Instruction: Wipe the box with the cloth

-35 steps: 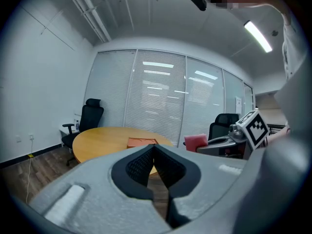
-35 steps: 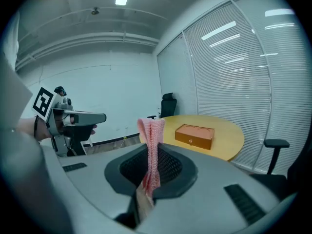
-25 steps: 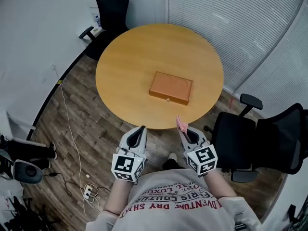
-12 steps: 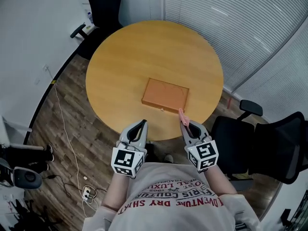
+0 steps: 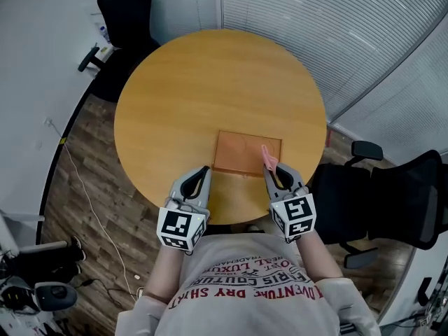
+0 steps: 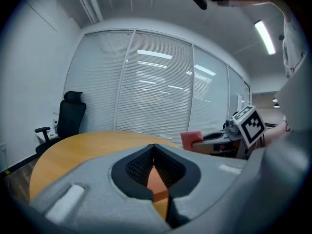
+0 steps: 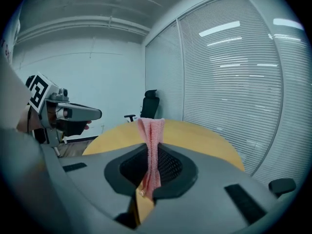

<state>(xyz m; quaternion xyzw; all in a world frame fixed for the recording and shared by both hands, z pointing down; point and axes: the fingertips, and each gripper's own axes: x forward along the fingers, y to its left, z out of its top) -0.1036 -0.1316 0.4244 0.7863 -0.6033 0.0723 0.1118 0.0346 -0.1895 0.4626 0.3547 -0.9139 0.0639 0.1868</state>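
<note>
head view: round wooden table [image 5: 210, 82] with a flat orange box [image 5: 246, 152] lying on its near part, close to the near edge. both grippers are held low over that near edge, side by side and apart. left gripper [image 5: 203, 170] has its tip just left of the box's near left corner; can't tell if it touches. right gripper [image 5: 274, 173] has its tip over the box's near right corner. a pink cloth [image 5: 267, 157] sticks up from the right gripper's tip and overlaps the box's right part in this view. marker cube [image 5: 180, 228] on the left gripper, another cube [image 5: 293, 217] on the right one, both near the person's shirt [image 5: 245, 285].

left gripper view: left gripper [image 6: 154, 147] jaws clenched tip to tip, nothing between them; the box [image 6: 157, 182] shows through the slot below the tips. the right gripper [image 6: 214, 138] with the cloth [image 6: 191, 140] shows off to the right.

right gripper view: right gripper [image 7: 152, 152] jaws pinched on the cloth [image 7: 152, 145], which stands upright in a folded strip above the tips. table [image 7: 204, 138] beyond, left gripper [image 7: 73, 113] at left.

around: black chair [image 5: 122, 5] at the far left of the table, second chair [image 5: 392, 201] at right, blinds [image 5: 315, 26] behind, wood floor [image 5: 91, 180] with a white cable [image 5: 84, 187].
</note>
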